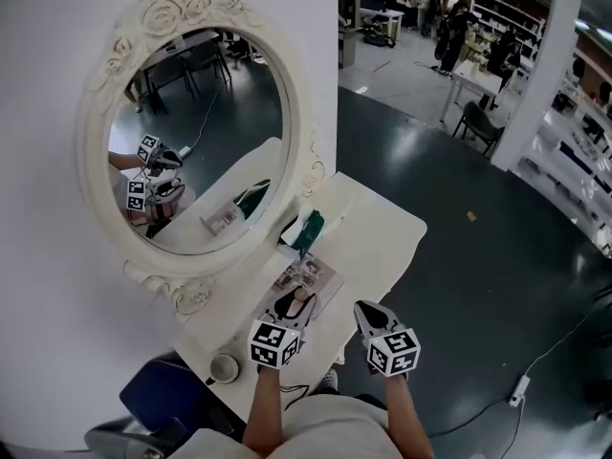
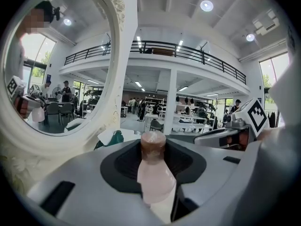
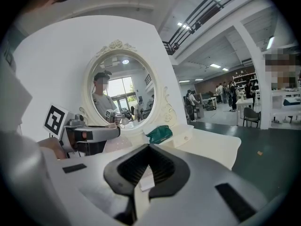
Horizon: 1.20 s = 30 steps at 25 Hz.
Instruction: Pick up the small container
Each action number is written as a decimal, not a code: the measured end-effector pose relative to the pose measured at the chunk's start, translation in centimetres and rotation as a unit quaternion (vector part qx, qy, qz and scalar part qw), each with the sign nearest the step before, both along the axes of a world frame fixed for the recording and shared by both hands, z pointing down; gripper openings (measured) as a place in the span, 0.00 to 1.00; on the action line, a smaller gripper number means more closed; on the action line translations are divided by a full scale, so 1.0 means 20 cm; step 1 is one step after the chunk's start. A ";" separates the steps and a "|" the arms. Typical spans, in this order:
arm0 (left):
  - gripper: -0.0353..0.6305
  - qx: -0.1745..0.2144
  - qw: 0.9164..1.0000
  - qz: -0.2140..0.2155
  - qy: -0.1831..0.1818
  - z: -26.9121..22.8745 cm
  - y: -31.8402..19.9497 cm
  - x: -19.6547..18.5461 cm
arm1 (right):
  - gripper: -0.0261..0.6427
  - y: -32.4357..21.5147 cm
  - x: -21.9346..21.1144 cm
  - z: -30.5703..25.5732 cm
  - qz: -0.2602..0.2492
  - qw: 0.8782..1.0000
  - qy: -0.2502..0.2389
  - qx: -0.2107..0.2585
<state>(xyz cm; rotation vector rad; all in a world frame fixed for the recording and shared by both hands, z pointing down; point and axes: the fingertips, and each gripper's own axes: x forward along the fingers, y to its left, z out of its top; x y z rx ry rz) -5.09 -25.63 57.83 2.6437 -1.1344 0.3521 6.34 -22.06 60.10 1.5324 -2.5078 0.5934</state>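
head view: from above, steeply down; white table (image 1: 382,232) centre, mirror (image 1: 96,151) upper left, left gripper (image 1: 292,302) and right gripper (image 1: 366,311) at bottom.
left gripper view: along its jaws; small container (image 2: 153,173) very near, mirror fills left.
right gripper view: along its jaws; mirror upper centre, farther off.
shared: mirror and table in all three.

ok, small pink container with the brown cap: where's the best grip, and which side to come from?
Take the small container across its wide pink body, just below the brown cap, coming in from its base end. The body gives the pads the most surface; the tapering neck would likely slip. The left gripper holds it so.
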 end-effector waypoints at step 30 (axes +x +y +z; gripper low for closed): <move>0.29 0.005 1.000 0.005 0.017 -0.03 -0.01 0.00 | 0.06 0.01 0.00 0.03 0.002 1.000 0.002 -0.008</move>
